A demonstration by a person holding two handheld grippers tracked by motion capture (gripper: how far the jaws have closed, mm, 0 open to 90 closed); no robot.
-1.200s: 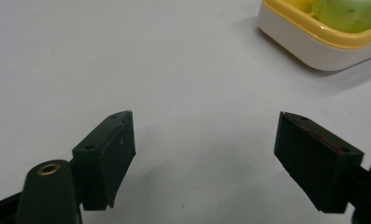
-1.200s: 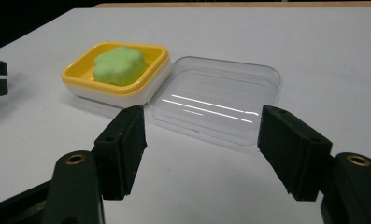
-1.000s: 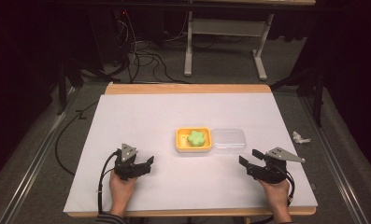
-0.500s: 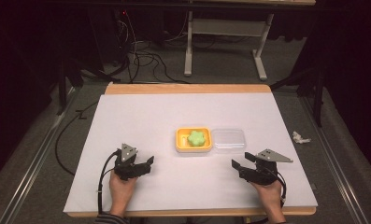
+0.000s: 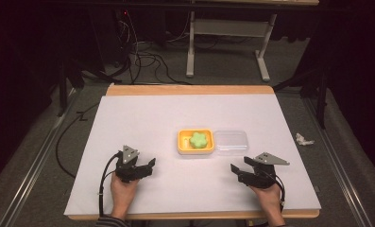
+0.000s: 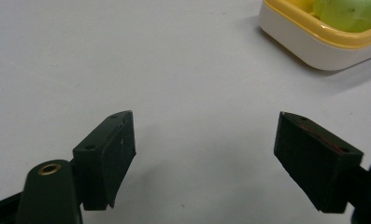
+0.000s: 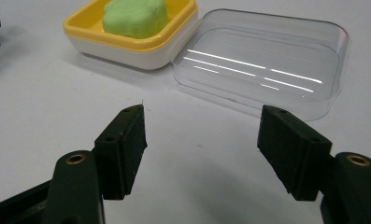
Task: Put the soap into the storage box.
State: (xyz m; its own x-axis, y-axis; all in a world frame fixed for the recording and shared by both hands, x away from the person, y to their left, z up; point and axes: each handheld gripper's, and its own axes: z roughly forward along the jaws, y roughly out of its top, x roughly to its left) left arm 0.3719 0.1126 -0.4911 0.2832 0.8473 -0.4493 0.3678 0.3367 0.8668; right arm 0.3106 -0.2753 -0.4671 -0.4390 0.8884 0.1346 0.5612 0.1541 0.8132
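Lid (image 7: 262,65) lies just ahead of your right gripper (image 7: 202,149), long axis across the jaws, flat on the worktop (image 5: 166,113) midway between its side edges and touching the yellow dish (image 5: 182,142). Your right gripper is nearer; your left gripper (image 6: 204,158) sits toward the near left corner. Both sets of jaws stand spread, empty. One lid, one dish, one green soap (image 5: 199,140).

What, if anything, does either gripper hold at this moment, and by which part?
Nothing is held. The left gripper and the right gripper both stand open over bare table, short of the soap box and its clear lid.
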